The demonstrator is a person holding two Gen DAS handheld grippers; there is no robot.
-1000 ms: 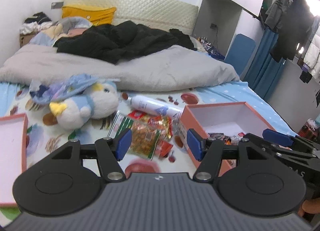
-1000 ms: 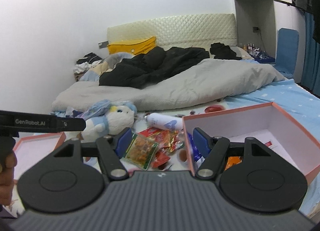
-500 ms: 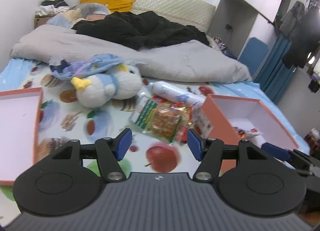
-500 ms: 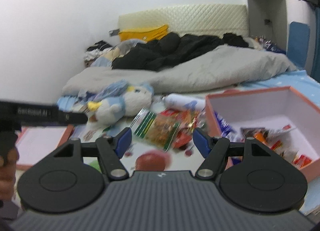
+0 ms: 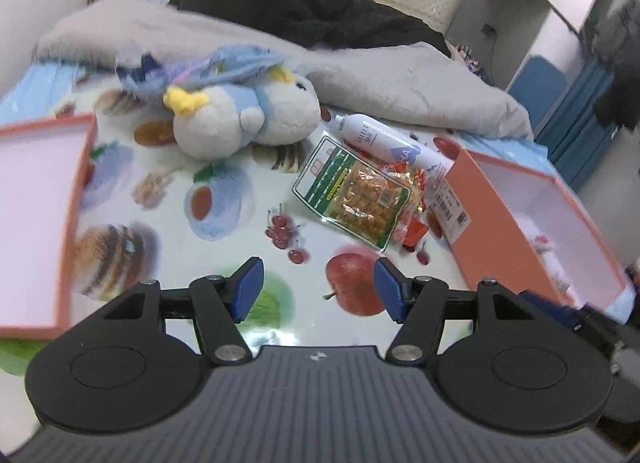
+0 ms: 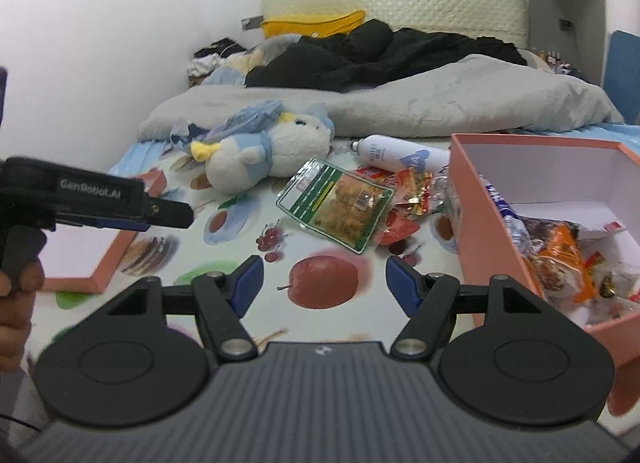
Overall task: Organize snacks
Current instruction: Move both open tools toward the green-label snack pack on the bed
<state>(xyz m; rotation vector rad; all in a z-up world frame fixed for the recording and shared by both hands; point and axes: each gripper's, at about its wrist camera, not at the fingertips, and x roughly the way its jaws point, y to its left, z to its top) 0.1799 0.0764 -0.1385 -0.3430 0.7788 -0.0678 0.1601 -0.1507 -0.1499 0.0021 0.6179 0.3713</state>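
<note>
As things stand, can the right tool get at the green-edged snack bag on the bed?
Probably yes. The right tool is open and empty, and the green-edged snack bag lies flat ahead of it, uncovered, with only printed bedsheet between them.

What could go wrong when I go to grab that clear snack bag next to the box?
The clear snack bag overlaps the small red packets, so closing on it may drag or scatter them. It lies flat on the soft bedsheet, so the open right gripper may pinch fabric too. The white bottle lies on its side just behind and could roll if bumped.
</note>
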